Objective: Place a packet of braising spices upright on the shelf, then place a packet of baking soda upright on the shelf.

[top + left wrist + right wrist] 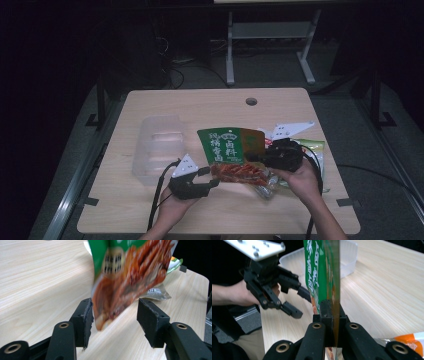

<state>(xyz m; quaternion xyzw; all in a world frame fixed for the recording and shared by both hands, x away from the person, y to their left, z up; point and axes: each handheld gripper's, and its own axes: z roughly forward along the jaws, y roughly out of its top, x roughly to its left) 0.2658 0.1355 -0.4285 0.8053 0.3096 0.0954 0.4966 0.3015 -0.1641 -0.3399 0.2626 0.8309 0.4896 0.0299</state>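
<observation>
The right tongs (pixel 255 157) were clamped tight on an edge of the green snack pouch (pixel 232 155), holding it up over the middle of the counter (pixel 200 105), towards the near edge. The left tongs (pixel 212 177) stood partly open around the pouch's lower corner, their pads (pixel 86 317) not pressing it. A clear plastic tray (pixel 155 147) sat towards the counter's left edge, and other packets (pixel 312 147) lay near the right edge.

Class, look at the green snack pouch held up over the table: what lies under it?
Under the green snack pouch lies bare table, and beside its lower edge a clear-wrapped packet. The pouch covers part of that packet, so its contents stay unclear.
</observation>
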